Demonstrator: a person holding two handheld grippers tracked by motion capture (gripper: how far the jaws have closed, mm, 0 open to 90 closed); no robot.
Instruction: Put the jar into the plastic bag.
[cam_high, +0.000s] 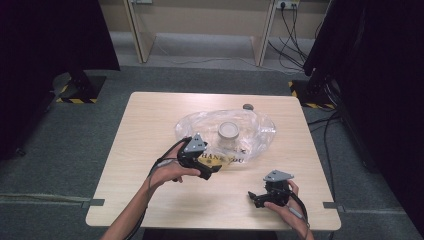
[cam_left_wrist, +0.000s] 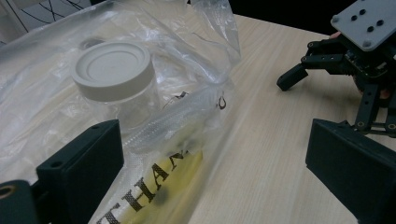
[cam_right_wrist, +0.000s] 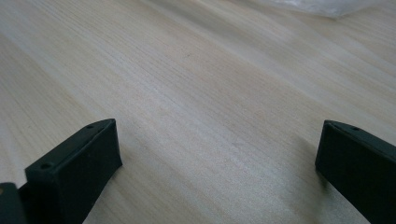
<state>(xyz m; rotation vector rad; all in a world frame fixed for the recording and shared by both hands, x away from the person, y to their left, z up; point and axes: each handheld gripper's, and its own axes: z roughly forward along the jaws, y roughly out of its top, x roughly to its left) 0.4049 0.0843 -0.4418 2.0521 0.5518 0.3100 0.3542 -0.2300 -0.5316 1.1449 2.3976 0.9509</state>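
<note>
A clear plastic bag (cam_high: 235, 131) printed "THANK YOU" lies crumpled in the middle of the table. Inside it a clear jar with a white lid (cam_high: 228, 132) stands upright. My left gripper (cam_high: 212, 165) is open at the bag's near edge. In the left gripper view the bag's printed edge (cam_left_wrist: 154, 177) lies between the wide-apart jaws of my left gripper (cam_left_wrist: 215, 163), and the jar (cam_left_wrist: 114, 74) stands just beyond the left jaw. My right gripper (cam_high: 255, 197) rests low near the front right of the table, apart from the bag. In its own view my right gripper (cam_right_wrist: 215, 163) is open over bare wood.
The light wooden table (cam_high: 150, 130) has bare room on its left side and along the front. A small grey round object (cam_high: 248, 106) sits near the far edge. Dark stands and cables flank the table on the floor. The right gripper (cam_left_wrist: 345, 51) shows in the left gripper view.
</note>
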